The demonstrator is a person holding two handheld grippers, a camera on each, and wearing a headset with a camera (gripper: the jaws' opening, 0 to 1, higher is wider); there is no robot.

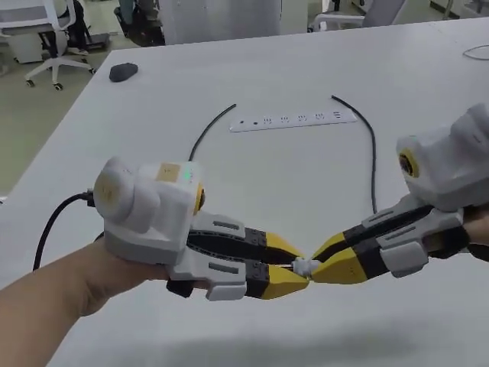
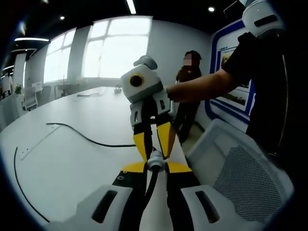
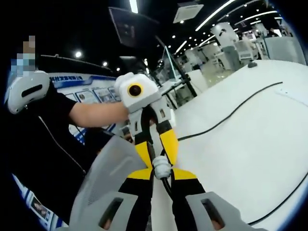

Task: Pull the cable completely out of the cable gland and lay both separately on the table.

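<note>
**2 grippers meet tip to tip on the cable gland**

The cable gland (image 1: 307, 267), a small white fitting, hangs above the white table (image 1: 321, 191) at the lower centre of the head view. The black cable (image 2: 151, 180) is threaded through it. In the left gripper view the cable runs from the gland back down between that gripper's own jaws. The right gripper view shows the same on its side.

The left gripper (image 1: 299, 268) comes in from the lower left and lies nearly level. The person's left hand (image 1: 92, 283) wraps it from beneath. The right gripper (image 1: 318, 268) enters from the right edge and slopes down and leftward, with part of the right hand (image 1: 477, 229) showing behind it. The 2 grippers point straight at each other, their yellow tips almost touching.

Each pair of jaws is drawn in to a narrow gap, with the tips pressed on either side of the gland. (How much of each grip falls on the gland and how much on the cable beside it, I cannot tell.)

A power strip (image 1: 294, 120) lies flat at the upper centre of the head view. A left lead (image 1: 210, 131) curves down from near one end of it, and a right lead (image 1: 372, 149) from near the other. A mouse (image 1: 123, 72) sits on the table at the upper left, and an office chair (image 1: 50, 34) stands beyond it.
</note>
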